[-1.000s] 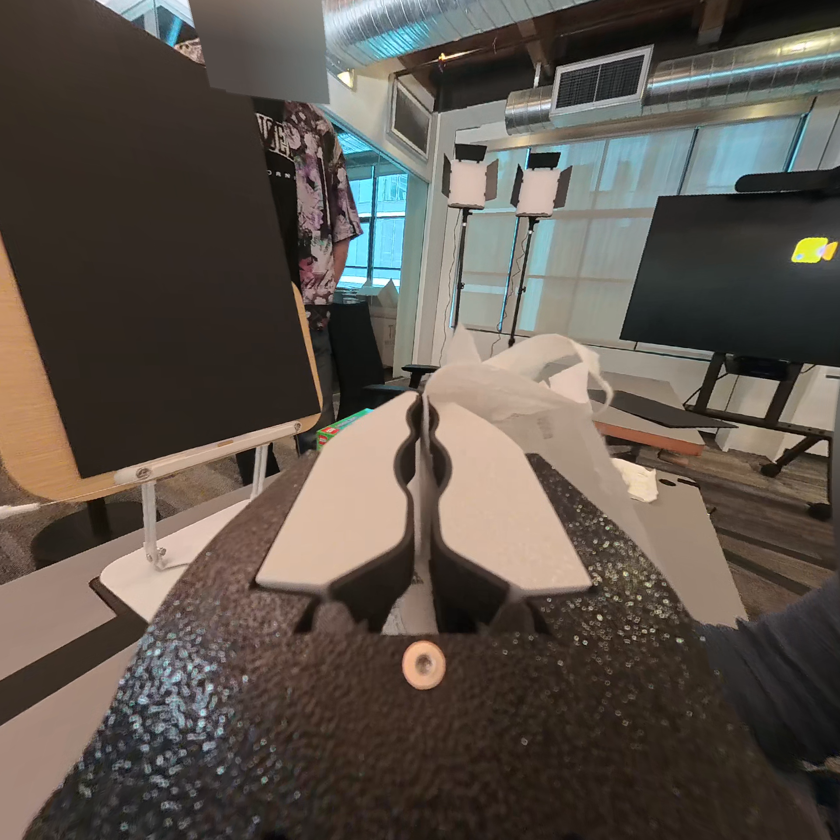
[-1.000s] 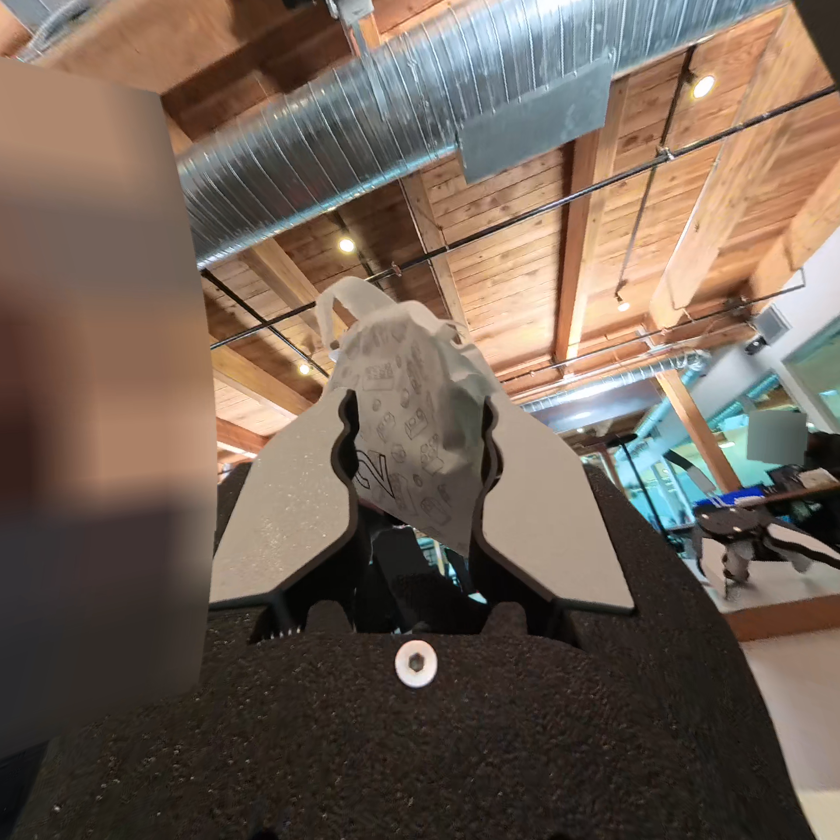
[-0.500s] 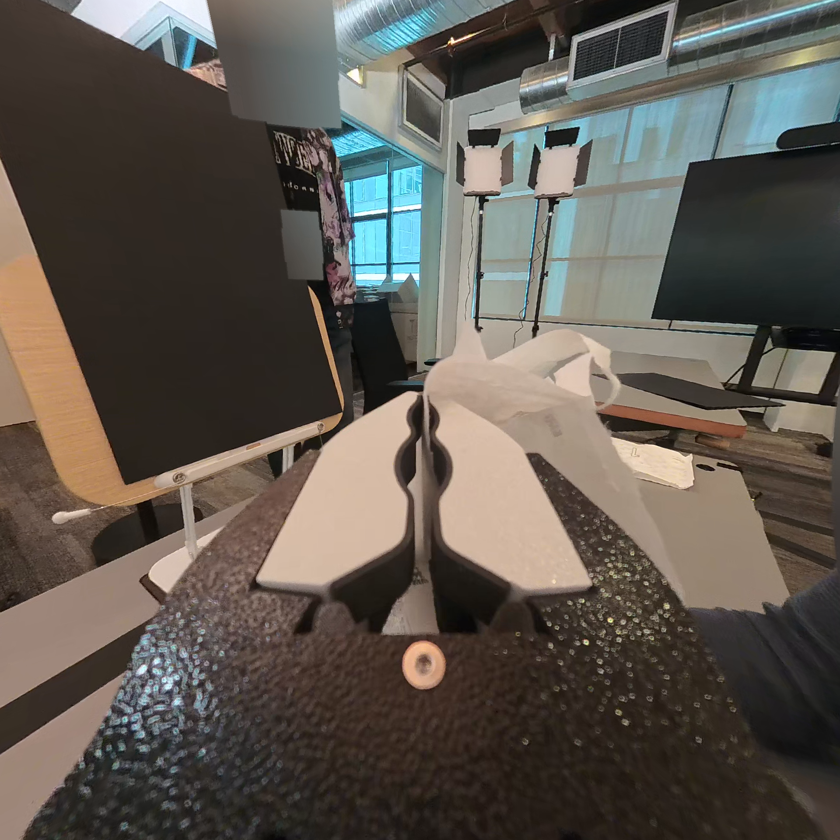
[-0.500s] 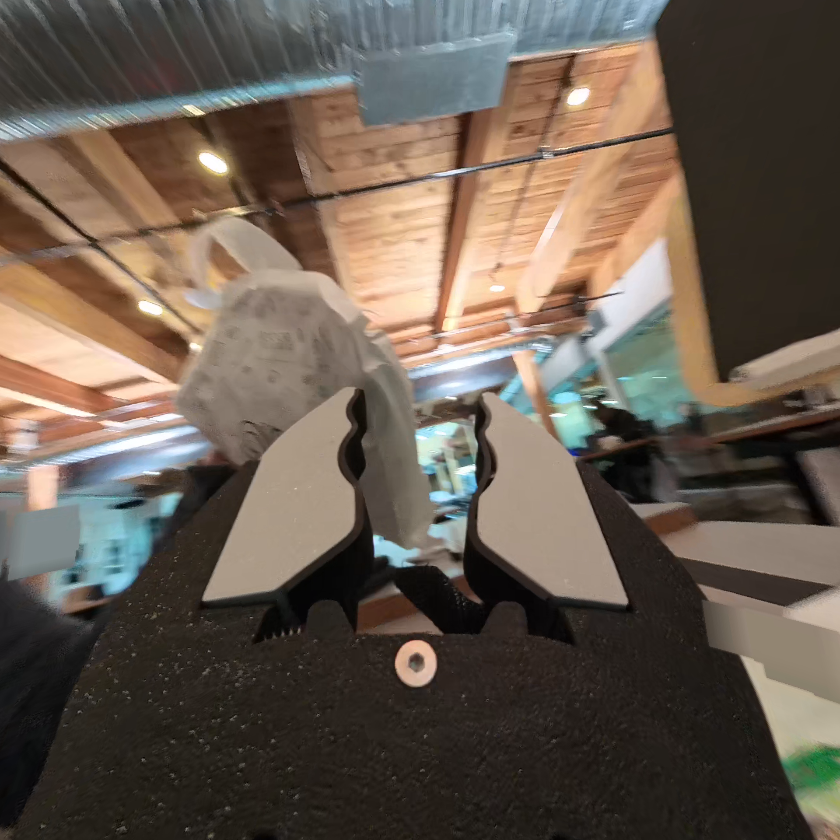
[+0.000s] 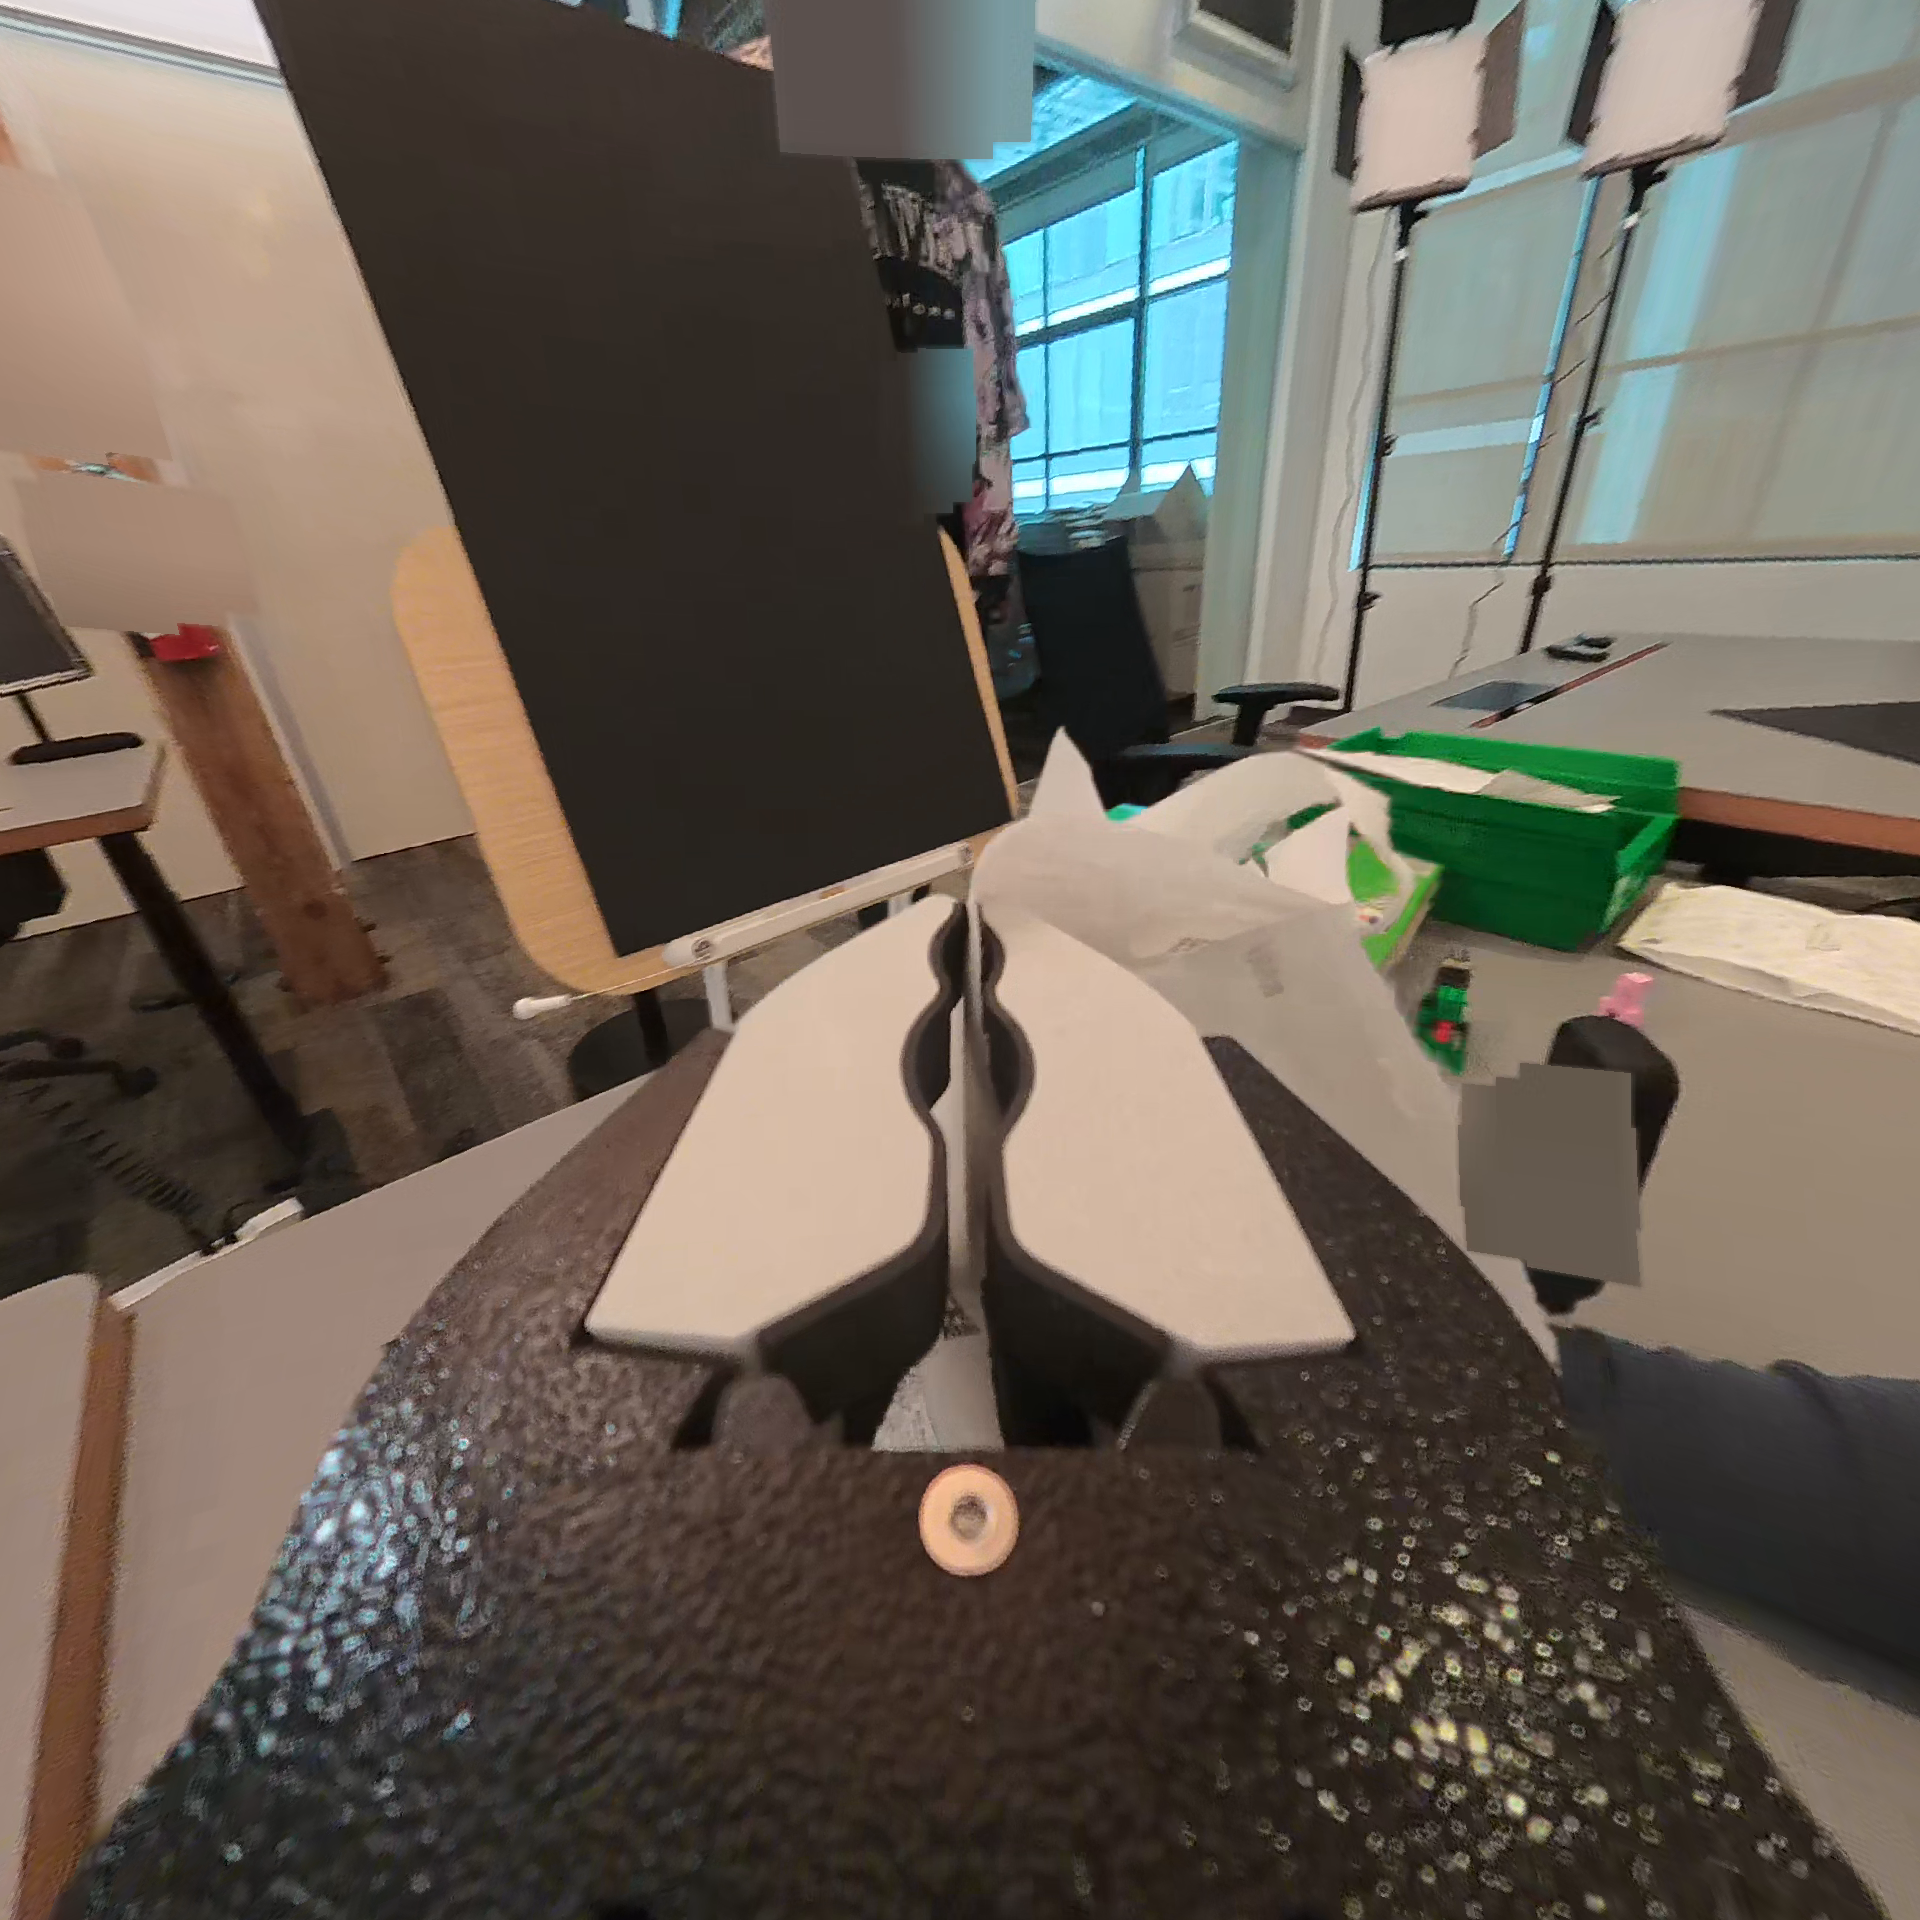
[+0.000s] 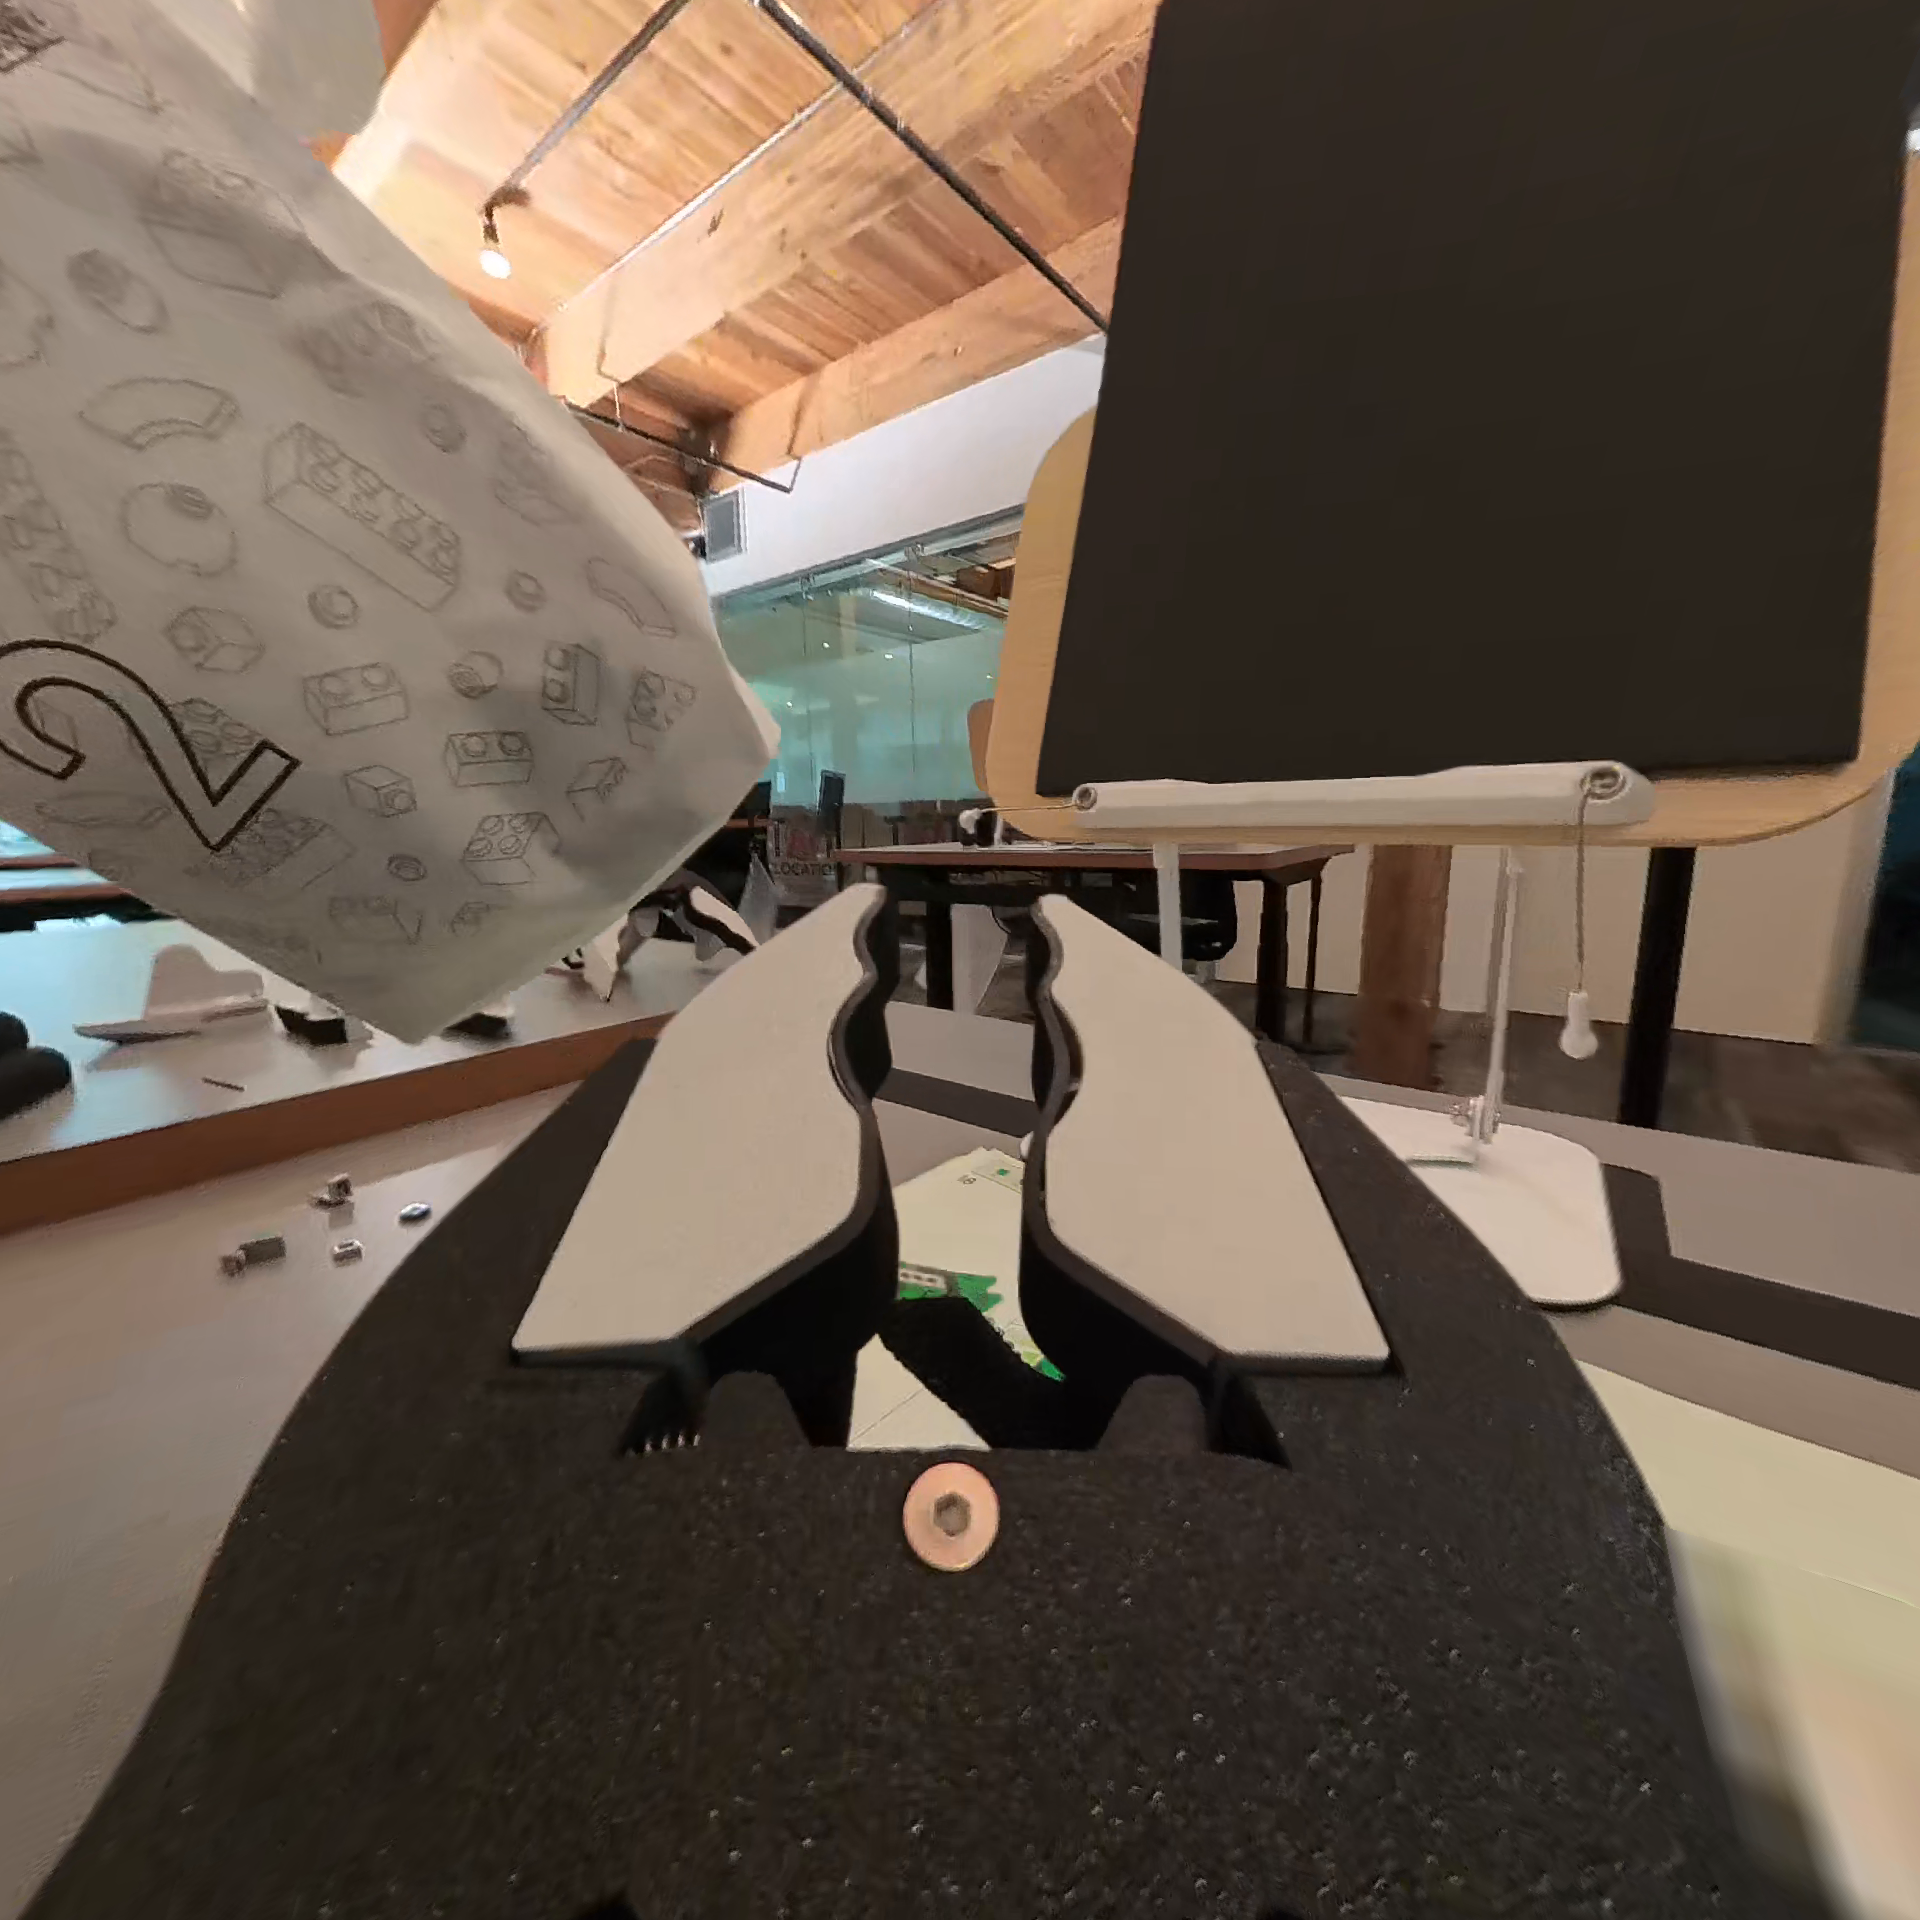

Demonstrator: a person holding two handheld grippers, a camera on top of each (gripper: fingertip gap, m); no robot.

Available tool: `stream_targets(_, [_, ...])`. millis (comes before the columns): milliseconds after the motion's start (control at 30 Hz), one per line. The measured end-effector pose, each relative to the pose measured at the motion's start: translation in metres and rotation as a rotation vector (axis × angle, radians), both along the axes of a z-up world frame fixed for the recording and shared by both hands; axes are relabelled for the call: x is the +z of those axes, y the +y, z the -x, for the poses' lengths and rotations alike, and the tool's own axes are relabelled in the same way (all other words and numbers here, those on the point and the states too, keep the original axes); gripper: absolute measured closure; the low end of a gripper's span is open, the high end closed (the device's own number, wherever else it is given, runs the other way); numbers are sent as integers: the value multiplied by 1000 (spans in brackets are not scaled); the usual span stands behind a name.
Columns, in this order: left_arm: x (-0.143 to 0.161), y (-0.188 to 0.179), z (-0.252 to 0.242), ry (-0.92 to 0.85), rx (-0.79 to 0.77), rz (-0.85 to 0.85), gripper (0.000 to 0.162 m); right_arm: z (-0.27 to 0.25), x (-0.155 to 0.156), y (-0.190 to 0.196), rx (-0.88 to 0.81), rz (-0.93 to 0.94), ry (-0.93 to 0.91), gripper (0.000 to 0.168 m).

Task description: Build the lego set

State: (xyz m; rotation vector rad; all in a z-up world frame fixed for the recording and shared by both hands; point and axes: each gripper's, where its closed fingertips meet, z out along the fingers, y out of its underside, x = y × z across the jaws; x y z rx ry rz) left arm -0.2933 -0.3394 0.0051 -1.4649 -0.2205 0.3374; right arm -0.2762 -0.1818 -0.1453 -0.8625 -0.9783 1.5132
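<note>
My left gripper (image 5: 971,920) is shut on the edge of a white printed paper bag (image 5: 1195,925), which it holds up above the grey table. The same bag (image 6: 312,623) hangs at the upper left of the right wrist view, apart from my right gripper. My right gripper (image 6: 961,914) is open and empty, low over an instruction booklet (image 6: 956,1236) on the table. Several small grey pieces (image 6: 312,1231) lie on the table to its left. A small green build (image 5: 1444,1013) and a pink piece (image 5: 1626,997) stand on the table at the right.
A black board on a white stand (image 6: 1455,416) rises just behind the work area; its base (image 6: 1507,1205) sits to the right. A green tray (image 5: 1538,831) with papers stands at the back right. A dark sleeve (image 5: 1745,1455) reaches in from the right. There is about 20 centimeters between the tips of the two grippers.
My right gripper has let go of the bag and swung down from facing the ceiling to facing the table. My left gripper still holds the bag and has turned right.
</note>
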Motion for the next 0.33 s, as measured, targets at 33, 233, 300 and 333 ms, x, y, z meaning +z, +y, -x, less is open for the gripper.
stream_targets(33, [-1,-2,3,0,18,8,162,0,0,-1,0,-7,-3,147])
stream_targets(233, [-8,-12,16,-22,74,30,162,2,-2,1,-34,-38,-23,151])
stream_targets(300, [-10,-14,20,-32,83,33,162,3,-3,0,-34,-61,-26,152])
stream_targets(333, [-11,-15,22,-35,88,36,162,3,-3,-2,-34,-75,-27,153])
